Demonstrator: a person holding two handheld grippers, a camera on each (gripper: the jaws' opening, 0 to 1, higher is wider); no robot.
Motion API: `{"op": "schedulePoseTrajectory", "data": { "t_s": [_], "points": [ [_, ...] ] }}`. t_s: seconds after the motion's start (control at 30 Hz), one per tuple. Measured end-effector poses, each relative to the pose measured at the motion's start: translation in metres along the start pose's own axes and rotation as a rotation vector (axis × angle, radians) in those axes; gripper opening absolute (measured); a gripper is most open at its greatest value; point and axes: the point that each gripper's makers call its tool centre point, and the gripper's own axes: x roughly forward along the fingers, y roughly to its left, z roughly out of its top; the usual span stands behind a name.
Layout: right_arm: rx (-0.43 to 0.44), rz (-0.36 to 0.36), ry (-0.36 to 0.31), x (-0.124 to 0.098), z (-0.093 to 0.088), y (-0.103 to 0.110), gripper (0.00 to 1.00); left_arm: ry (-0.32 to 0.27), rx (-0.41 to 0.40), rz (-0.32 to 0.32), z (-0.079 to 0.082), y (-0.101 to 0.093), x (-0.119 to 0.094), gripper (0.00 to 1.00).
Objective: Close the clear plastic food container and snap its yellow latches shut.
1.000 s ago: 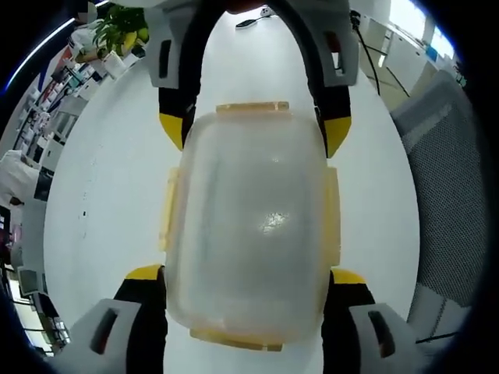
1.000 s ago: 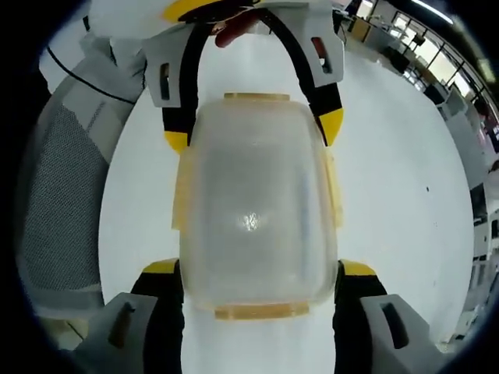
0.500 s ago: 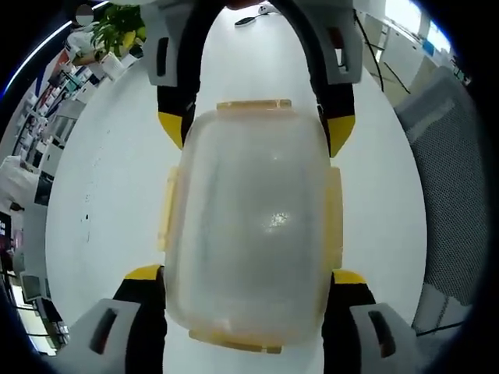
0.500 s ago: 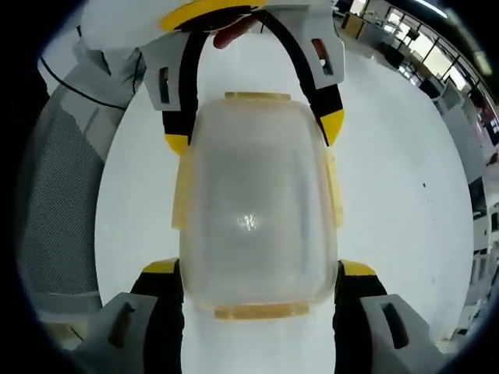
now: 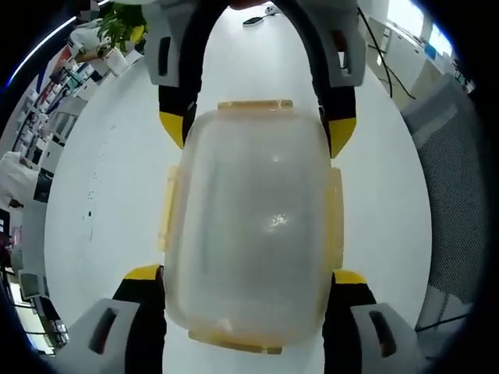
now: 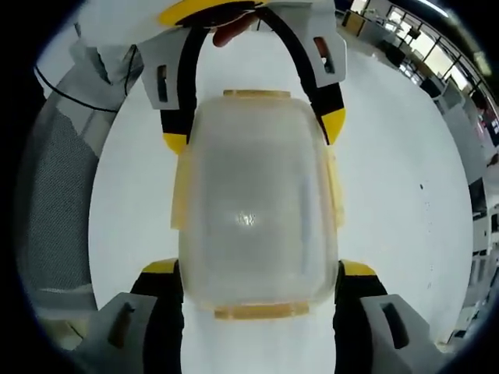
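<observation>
Container [image 5: 249, 226] clamped between both grippers' jaws.

Container [image 5: 249, 234] hides jaws' inner faces.

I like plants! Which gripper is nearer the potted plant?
Right. Holding the food container, the right gripper sits toward the potted plant; the left gripper holds the opposite end.
</observation>
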Motion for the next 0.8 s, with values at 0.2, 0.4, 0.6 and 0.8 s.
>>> {"op": "schedulePoseTrajectory", "data": {
  "t_s": [0.2,0.4,0.6,0.8],
  "points": [
    [-0.015,0.012,0.016,0.001,0.001,-0.01,0.77,0.003,-0.02,-0.006,0.0,0.009,0.002,0.81],
    [-0.005,0.026,0.018,0.003,0.001,-0.019,0.78,-0.011,-0.035,-0.02,-0.001,0.017,0.005,0.83],
    [-0.005,0.024,0.044,0.005,0.0,-0.021,0.78,-0.019,-0.038,-0.019,-0.001,0.019,0.005,0.83],
    [-0.005,0.012,0.058,0.006,-0.001,-0.027,0.78,-0.025,-0.033,-0.02,-0.001,0.024,0.006,0.83]
  ]
}}
